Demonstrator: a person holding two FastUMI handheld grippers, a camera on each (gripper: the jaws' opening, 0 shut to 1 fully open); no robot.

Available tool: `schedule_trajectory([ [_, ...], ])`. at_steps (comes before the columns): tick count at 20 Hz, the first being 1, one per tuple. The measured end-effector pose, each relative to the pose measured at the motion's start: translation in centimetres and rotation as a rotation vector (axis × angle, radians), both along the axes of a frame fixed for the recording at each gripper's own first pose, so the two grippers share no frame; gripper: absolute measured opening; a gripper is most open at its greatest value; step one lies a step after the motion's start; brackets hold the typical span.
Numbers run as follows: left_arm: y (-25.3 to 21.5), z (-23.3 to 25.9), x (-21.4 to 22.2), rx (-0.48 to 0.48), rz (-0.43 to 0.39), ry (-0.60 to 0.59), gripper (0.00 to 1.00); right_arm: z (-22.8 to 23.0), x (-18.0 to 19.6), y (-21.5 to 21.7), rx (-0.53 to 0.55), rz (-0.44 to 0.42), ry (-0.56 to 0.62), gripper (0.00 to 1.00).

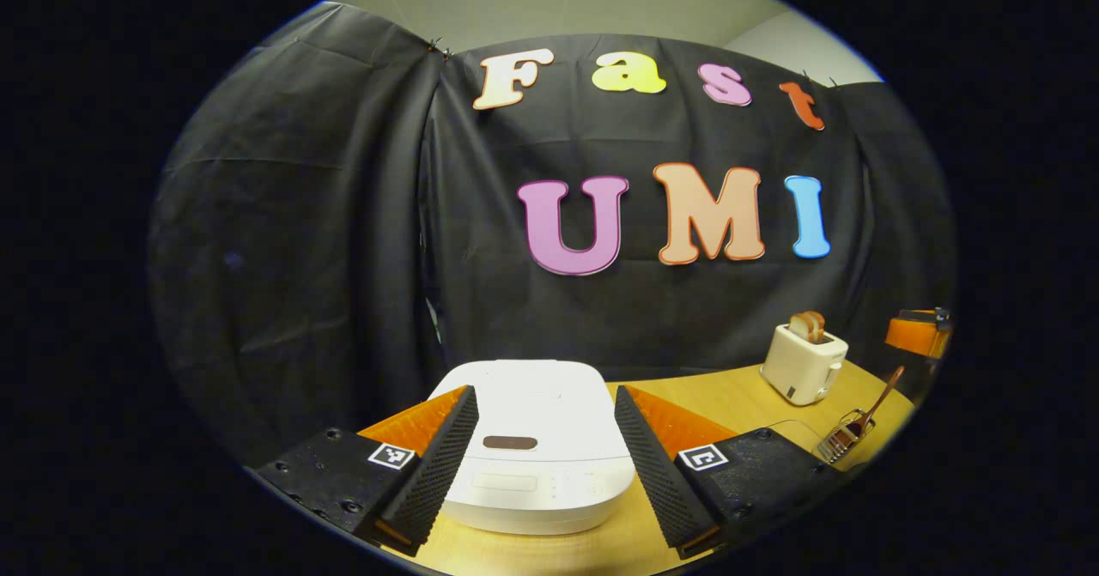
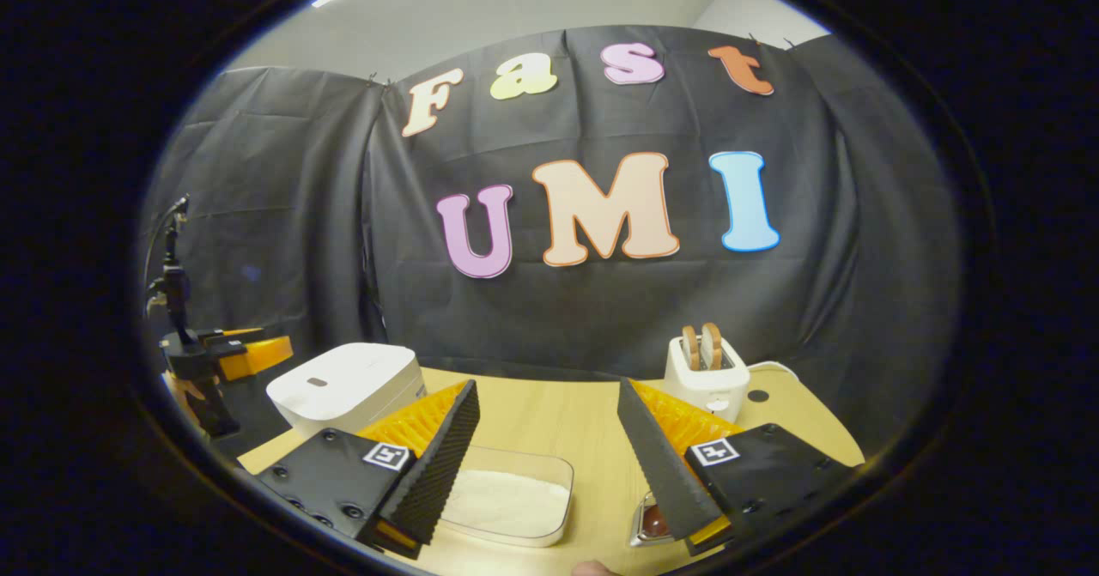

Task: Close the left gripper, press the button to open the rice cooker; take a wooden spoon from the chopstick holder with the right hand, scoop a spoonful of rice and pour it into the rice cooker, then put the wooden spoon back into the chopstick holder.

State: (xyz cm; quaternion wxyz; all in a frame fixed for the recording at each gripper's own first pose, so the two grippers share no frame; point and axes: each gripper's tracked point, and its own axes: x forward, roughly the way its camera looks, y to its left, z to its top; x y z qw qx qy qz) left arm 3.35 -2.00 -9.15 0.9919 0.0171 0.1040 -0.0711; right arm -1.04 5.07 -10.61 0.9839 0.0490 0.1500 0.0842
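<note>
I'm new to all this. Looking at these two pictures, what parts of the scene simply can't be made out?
- Rice cooker: in the left gripper view, its front markings are too small to read.
- Chopstick holder: in the right gripper view, mostly hidden behind a finger of the right gripper.
- Rice container: near corner covered by that gripper's other finger.
- Wooden spoon: in the left gripper view, its bowl sits inside the holder, small and blurred at the edge.

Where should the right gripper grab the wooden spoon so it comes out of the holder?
Probably the wooden spoon by its bare handle, up near the top. It leans out of the chopstick holder, with its lower end down inside, so coming in from above and beside it seems easiest.
</note>
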Motion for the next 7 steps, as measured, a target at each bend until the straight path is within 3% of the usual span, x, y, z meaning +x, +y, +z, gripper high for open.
schedule_trajectory([
  [7,-1.4,4.4,-3.8,-0.016,0.007,-0.099,0.94,2.6,-0.1,-0.9,0.000,-0.070,-0.090,1.00],
])
